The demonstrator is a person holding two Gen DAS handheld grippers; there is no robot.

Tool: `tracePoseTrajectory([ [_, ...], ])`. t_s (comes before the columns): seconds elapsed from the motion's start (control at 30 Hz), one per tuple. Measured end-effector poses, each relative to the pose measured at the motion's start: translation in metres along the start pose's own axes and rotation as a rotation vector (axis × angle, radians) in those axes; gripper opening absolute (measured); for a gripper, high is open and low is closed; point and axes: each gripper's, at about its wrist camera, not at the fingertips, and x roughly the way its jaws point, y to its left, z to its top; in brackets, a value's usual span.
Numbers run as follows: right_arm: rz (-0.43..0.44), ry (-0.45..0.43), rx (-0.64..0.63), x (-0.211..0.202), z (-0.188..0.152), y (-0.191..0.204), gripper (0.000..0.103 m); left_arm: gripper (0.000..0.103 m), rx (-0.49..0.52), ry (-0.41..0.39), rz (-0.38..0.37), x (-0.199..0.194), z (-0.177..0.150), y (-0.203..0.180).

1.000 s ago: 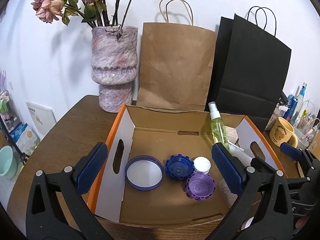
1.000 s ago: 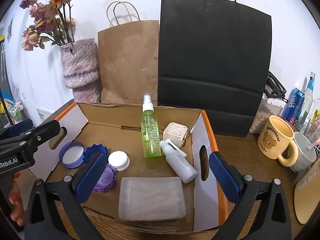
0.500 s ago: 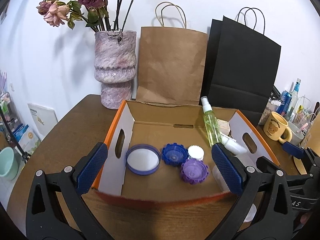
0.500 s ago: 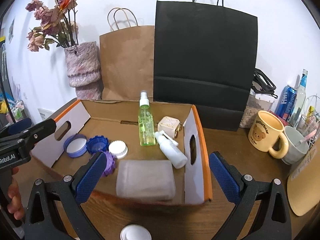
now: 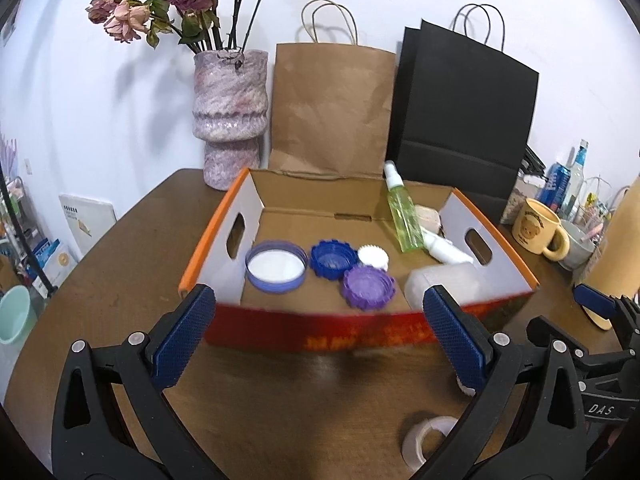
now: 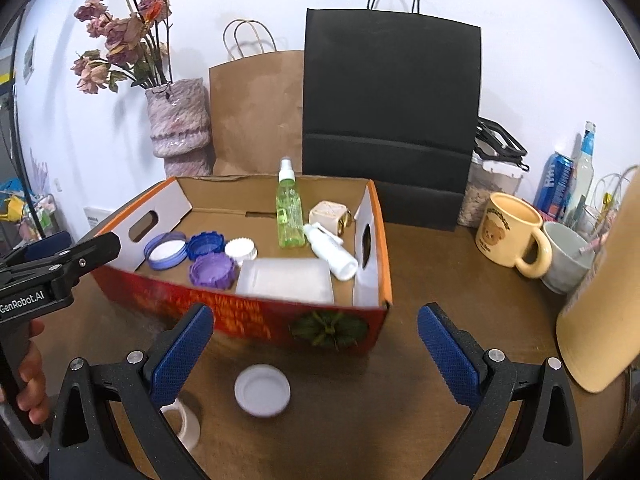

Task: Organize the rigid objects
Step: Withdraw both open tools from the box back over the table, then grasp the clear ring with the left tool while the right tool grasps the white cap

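Both grippers have drawn back from the cardboard box (image 6: 248, 312) over the last second, so its red front wall and the bare table before it now show.

Most of the sorting looks done. Inside the box, from left to right, lie a pale blue lid (image 5: 276, 266), a dark blue cap (image 5: 333, 258), a small white cap (image 5: 373, 257) and a purple cap (image 5: 368, 286), then a frosted plastic case (image 6: 285, 280), an upright green spray bottle (image 6: 289, 210), a white bottle (image 6: 331, 250) on its side and a beige cube (image 6: 327, 213).

Two things appear left on the table, near the front wall: a white ring-shaped piece (image 6: 185, 424) just beside the right gripper's left finger, and a white lid (image 6: 262, 390) between its fingers. The left gripper (image 5: 320, 344) is wide open and empty; the right gripper (image 6: 312, 350) likewise.

Behind the box stand a vase (image 6: 180, 126), a brown paper bag (image 6: 258, 112) and a black bag (image 6: 390, 120); to the right, a yellow mug (image 6: 510, 236) and a grey cup (image 6: 568, 256). Nothing blocks the white lid.
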Motion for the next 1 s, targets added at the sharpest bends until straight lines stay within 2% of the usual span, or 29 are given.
tracePoseTrajectory([
  [0.4,0.015,0.023,0.02,-0.029,-0.031,-0.017,0.103,0.103,0.048,0.087,-0.027,-0.019,-0.041,-0.028],
  [0.6,0.017,0.042,0.017,-0.038,-0.045,-0.027,0.103,0.103,0.07,0.191,-0.042,-0.013,-0.063,-0.044],
  [0.83,0.016,0.066,0.024,-0.044,-0.059,-0.042,0.103,0.103,0.089,0.256,-0.011,-0.005,-0.08,-0.056],
  [1.0,0.02,0.052,0.043,-0.049,-0.061,-0.046,0.103,0.102,0.078,0.286,0.009,0.001,-0.085,-0.062],
])
